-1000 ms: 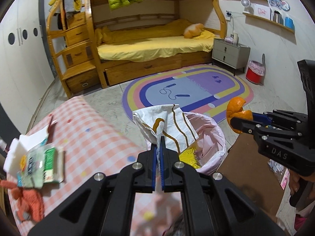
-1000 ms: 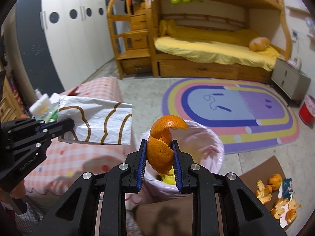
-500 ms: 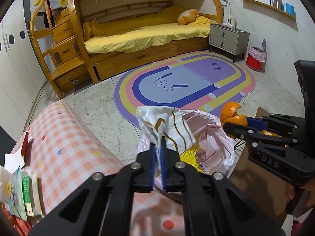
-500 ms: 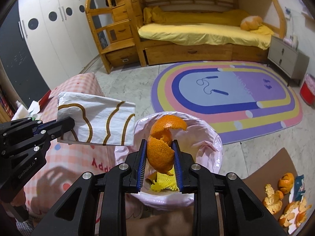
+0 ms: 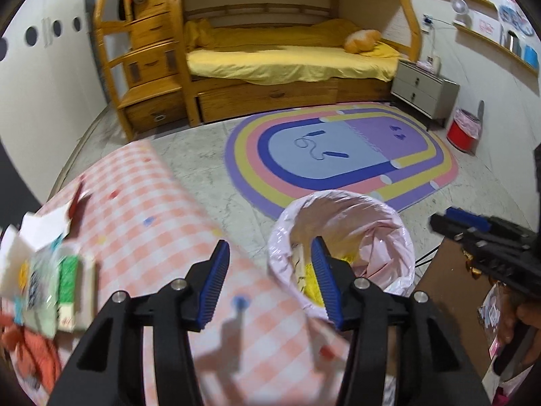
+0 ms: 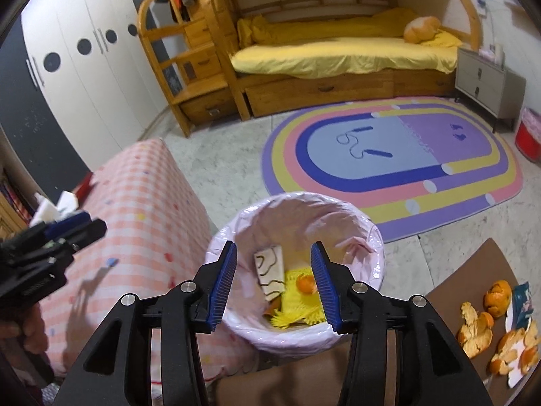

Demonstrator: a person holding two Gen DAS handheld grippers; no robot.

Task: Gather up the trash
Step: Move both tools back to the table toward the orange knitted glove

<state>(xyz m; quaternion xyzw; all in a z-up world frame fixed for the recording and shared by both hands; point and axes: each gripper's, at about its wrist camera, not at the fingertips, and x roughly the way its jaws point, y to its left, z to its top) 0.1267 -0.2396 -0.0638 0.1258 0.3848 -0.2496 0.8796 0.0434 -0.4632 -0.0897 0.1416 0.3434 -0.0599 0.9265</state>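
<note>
Right tool [image 6: 273,282]: jaws opening, nothing between pads; poised above pink-lined trash bin [image 6: 365,226]. Orange peel piece [image 6: 306,284] lies in bin bottom on yellow scrap, just at 9 o'clock of right pad; white wrapper with brown lines [image 6: 268,270] beside it, at 9 o'clock of peel. Left tool [image 5: 268,279]: jaws opening, empty, over edge of pink checked worktop [image 5: 142,209]; bin at 2 o'clock. More peels [image 6: 480,331] on brown board at 3 o'clock of bin.
</note>
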